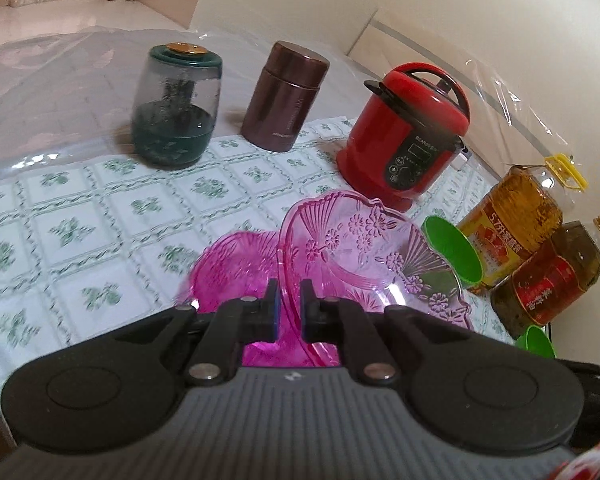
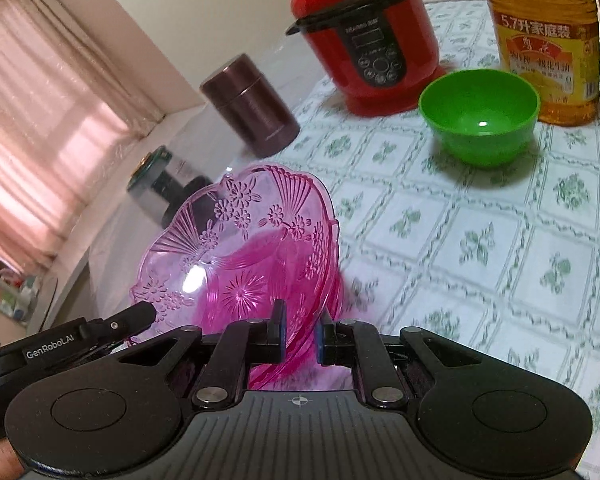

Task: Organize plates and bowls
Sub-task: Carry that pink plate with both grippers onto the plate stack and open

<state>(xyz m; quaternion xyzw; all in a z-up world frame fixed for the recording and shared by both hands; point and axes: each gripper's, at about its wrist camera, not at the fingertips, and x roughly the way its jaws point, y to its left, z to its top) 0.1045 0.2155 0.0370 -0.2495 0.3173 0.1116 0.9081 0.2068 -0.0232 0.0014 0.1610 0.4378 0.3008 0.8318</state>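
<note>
Both my left hand-held gripper (image 1: 288, 312) and right hand-held gripper (image 2: 300, 334) pinch the pink plate (image 2: 236, 248) rim (lower centre), above the surface (image 2: 440, 240).

Bowl (image 2: 478, 118) before cooker (image 2: 366, 36)

Pink translucent plate (image 1: 364, 248) tilted above table — green bowl (image 2: 478, 116) upright.

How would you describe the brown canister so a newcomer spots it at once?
On the flower-patterned tablecloth, look along the back row. Between the glass jar with the green lid and the red rice cooker stands the brown canister: the only all-metallic, opaque cylinder there.
</note>
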